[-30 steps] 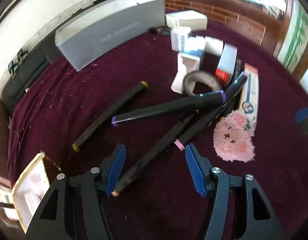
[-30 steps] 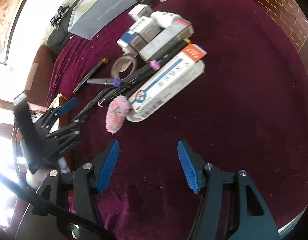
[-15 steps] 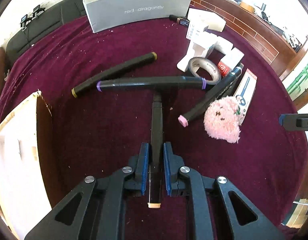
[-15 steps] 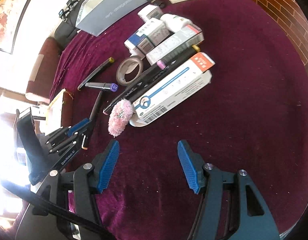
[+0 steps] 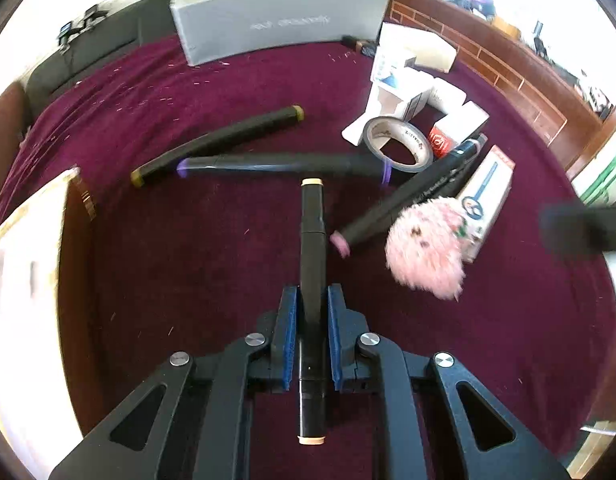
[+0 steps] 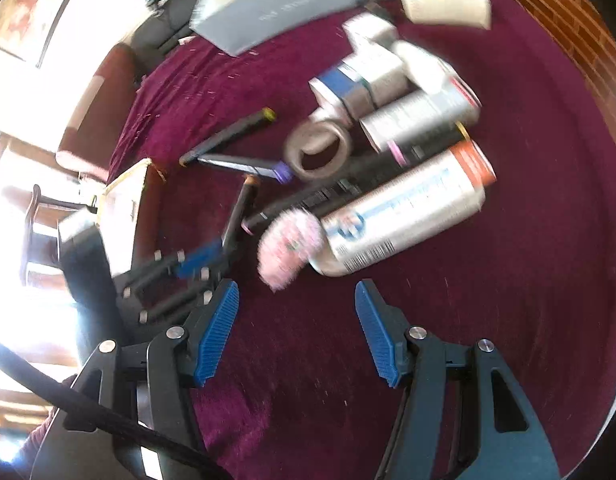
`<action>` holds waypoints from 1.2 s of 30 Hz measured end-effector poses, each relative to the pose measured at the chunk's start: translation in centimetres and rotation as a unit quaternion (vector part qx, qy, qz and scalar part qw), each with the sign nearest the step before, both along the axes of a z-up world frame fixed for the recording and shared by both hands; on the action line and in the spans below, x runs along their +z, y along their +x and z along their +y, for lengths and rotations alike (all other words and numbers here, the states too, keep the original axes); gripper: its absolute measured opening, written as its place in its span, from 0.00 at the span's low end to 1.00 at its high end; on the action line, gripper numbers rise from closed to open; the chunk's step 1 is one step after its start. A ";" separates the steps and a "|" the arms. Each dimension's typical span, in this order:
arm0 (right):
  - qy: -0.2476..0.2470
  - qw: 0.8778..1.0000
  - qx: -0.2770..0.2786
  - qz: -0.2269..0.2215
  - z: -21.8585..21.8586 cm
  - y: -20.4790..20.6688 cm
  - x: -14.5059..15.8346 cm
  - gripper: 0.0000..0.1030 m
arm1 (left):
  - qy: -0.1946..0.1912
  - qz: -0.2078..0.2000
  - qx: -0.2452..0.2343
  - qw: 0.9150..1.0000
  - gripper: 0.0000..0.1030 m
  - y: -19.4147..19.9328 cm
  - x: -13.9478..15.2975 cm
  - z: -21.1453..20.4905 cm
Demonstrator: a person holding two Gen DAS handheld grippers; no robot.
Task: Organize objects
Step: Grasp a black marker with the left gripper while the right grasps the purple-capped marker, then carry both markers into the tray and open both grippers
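Looking down from the left wrist, we see our left claw (image 5: 311, 336) squeezed tight on a black marker with tan ends (image 5: 312, 264), which sticks straight out in front of us over the dark red surface (image 5: 187, 264). Past its far tip lies a marker with purple bands (image 5: 283, 163), and behind that a marker with yellow ends (image 5: 219, 140). A roll of tape (image 5: 398, 145) sits to the right, touching the purple one's end. A marker with a pink end (image 5: 404, 208) leans by a fluffy pink toy (image 5: 426, 254). A big grey box (image 5: 279, 20) stands at the back, and an open white box (image 5: 27, 256) is at the left. From the right wrist, the picture is blurry. Our right claw (image 6: 295, 332) is partly open with nothing in it, above bare cloth. The pink toy sits just ahead, touching a long white carton (image 6: 404, 212). At the left, we see the left claw gripping its marker.
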State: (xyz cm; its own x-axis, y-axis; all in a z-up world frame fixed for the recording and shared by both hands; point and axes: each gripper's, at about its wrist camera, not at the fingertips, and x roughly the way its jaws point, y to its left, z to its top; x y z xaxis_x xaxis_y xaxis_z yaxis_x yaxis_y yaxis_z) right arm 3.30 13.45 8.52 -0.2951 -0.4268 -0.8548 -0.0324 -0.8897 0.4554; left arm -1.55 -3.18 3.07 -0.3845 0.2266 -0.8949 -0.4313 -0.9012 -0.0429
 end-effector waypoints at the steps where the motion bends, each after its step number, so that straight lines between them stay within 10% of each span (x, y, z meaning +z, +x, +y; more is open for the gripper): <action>1: 0.011 1.000 0.010 0.008 -0.6 -0.6 0.4 0.58 | 0.010 -0.004 0.007 1.000 0.11 0.4 0.4 -0.6; 15: 0.178 0.961 0.205 0.060 -13.7 -9.7 -2.3 0.58 | 0.152 -0.027 0.119 0.981 0.11 7.4 5.5 -10.0; 20: 0.227 0.948 0.219 0.034 -15.1 -11.6 -5.9 0.38 | 0.171 -0.020 0.147 0.974 0.11 8.9 6.3 -12.3; 25: 0.215 0.953 0.212 0.029 -15.0 -11.7 -5.6 0.12 | 0.176 -0.011 0.168 0.970 0.11 9.3 6.4 -13.6; 36: 0.082 0.984 0.155 0.027 -12.8 -8.4 -1.3 0.12 | 0.187 0.000 0.173 0.967 0.11 8.9 6.9 -15.1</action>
